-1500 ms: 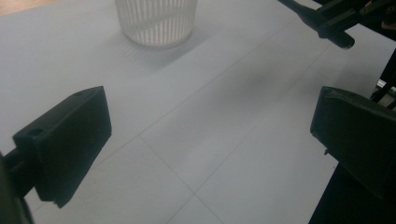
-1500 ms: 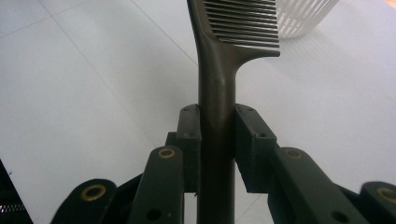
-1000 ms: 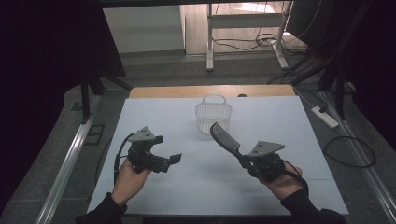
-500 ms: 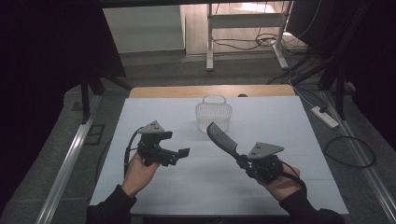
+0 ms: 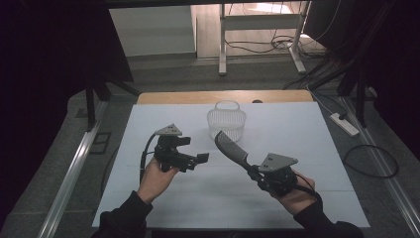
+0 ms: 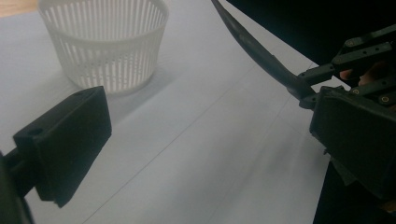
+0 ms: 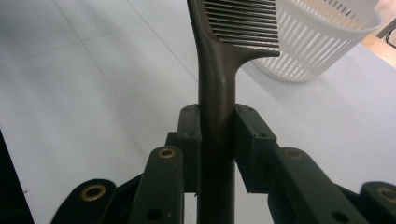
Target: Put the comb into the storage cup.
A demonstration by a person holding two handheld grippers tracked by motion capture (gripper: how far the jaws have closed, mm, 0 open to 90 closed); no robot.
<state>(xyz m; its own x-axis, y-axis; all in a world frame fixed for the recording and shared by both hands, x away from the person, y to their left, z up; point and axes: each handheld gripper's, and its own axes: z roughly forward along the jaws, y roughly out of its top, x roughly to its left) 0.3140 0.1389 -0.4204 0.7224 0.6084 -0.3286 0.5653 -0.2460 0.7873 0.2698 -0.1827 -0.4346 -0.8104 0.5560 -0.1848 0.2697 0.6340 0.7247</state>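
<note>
Item 1: black comb (image 5: 232,148), long-handled, fine-toothed. Its handle is pinched between the two jaws of the right tool (image 5: 252,172); the toothed end rises at a slant toward the basket, off the desk surface. In the right gripper view the comb (image 7: 219,84) stands straight up between the jaw pads, which press on both sides of its handle.

Item 2: white slatted plastic basket (image 5: 226,120), upright near the far middle of the desk (image 5: 317,144), just beyond the comb's tip, apart from both tools.

Item 3: left tool (image 5: 200,158), held above the desk to the left of the comb, jaws spread wide, nothing between them.

Item 4: white desk covering, with a wooden edge at the far side.
</note>
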